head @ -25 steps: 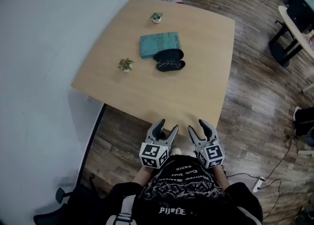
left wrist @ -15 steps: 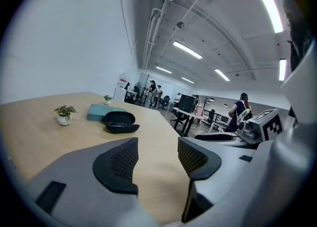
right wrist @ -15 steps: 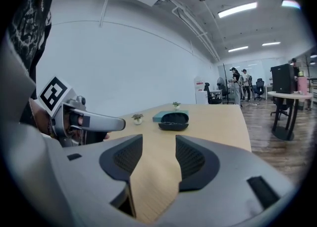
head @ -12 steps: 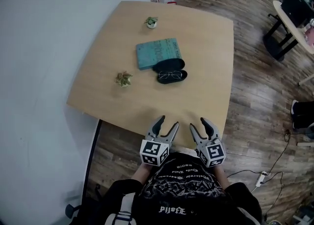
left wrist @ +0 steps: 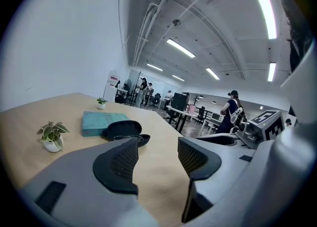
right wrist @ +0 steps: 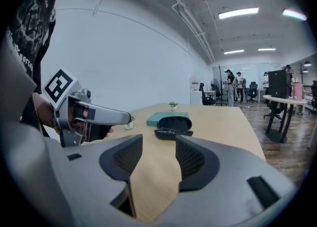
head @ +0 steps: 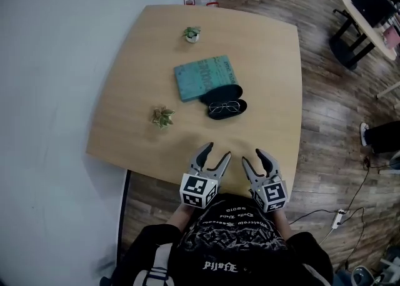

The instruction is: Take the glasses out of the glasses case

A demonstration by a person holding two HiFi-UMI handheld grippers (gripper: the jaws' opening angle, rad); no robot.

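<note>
The glasses case [head: 227, 105] lies open about the middle of the table [head: 265, 66], a little nearer its right edge than its left. It is black and oval. Its lid is thrown back toward the far edge and rests against the near right corner of a teal book [head: 205, 77]. The shallow lower half faces up and holds the glasses [head: 220, 109], a thin wire-framed pair lying flat with the lenses side by side. One small potted plant [head: 163, 116] stands toward the left edge, level with the case and well apart from it. A second potted plant [head: 192, 34] stands near the far edge, beyond the book. The left gripper [head: 217, 152] and the right gripper [head: 253, 157] hover side by side over the near edge, both pointing toward the case and well short of it. Each has its jaws spread, with only bare wood showing through the gap and nothing held. The stretch of table between the grippers and the case carries nothing, so the case's open side faces them unobstructed. Past the right edge is plank floor [head: 331, 128], and another desk [head: 359, 19] stands off the far right corner.
</note>
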